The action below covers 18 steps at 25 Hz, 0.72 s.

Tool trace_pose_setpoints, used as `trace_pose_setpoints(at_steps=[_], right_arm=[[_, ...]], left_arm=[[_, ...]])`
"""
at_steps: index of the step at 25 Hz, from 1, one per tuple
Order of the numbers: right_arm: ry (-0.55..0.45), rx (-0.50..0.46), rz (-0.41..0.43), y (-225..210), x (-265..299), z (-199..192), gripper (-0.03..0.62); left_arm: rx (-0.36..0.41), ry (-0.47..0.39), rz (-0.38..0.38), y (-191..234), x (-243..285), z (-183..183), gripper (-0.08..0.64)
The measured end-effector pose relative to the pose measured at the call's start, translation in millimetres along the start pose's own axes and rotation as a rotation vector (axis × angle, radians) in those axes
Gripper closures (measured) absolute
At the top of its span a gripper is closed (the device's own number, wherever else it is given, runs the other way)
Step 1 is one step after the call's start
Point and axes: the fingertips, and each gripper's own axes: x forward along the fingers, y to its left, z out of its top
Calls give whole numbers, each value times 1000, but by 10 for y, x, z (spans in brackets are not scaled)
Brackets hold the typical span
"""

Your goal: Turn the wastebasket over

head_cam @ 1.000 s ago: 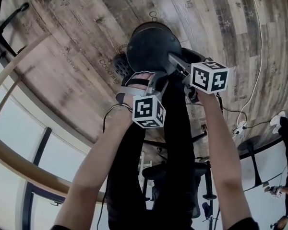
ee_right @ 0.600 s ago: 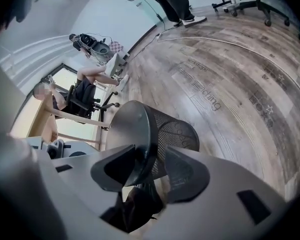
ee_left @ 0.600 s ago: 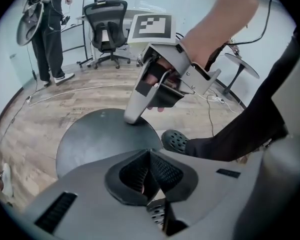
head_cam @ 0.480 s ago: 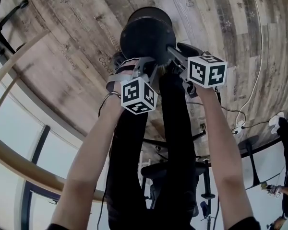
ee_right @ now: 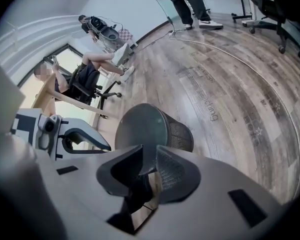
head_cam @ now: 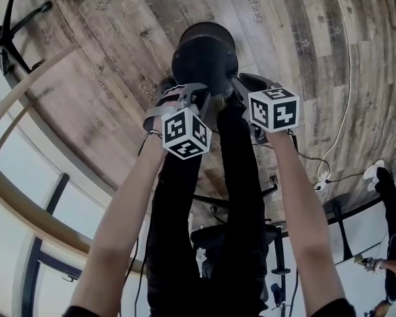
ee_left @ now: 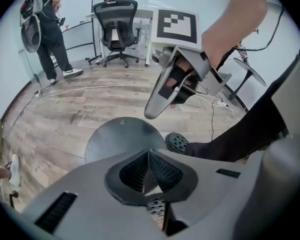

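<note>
Standing bottom-up on the wood floor (head_cam: 303, 38), the wastebasket (head_cam: 204, 53) sits at 12 o'clock of the 2 claws. The left gripper (ee_left: 149, 156) is pressed together, empty. The right gripper (ee_right: 149, 151) has just been closing and is a slit apart, with nothing between.

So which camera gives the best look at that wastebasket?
The right gripper view: there the wastebasket shows both its solid round end and its mesh wall. The head view looks down on it as little more than a dark disc. The left gripper view shows just the grey round end, partly cut off below.
</note>
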Motion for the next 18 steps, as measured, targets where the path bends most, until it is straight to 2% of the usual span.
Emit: trace_pose_setpoints(at_steps=[9, 18], right_arm=[[-49, -160, -8, 582, -1015, 473, 532], [-197, -285, 35, 1355, -2388, 935, 546]], left_arm=[[-129, -76, 104, 145, -1063, 615, 535], [-281, -231, 242, 215, -2380, 1449, 537]])
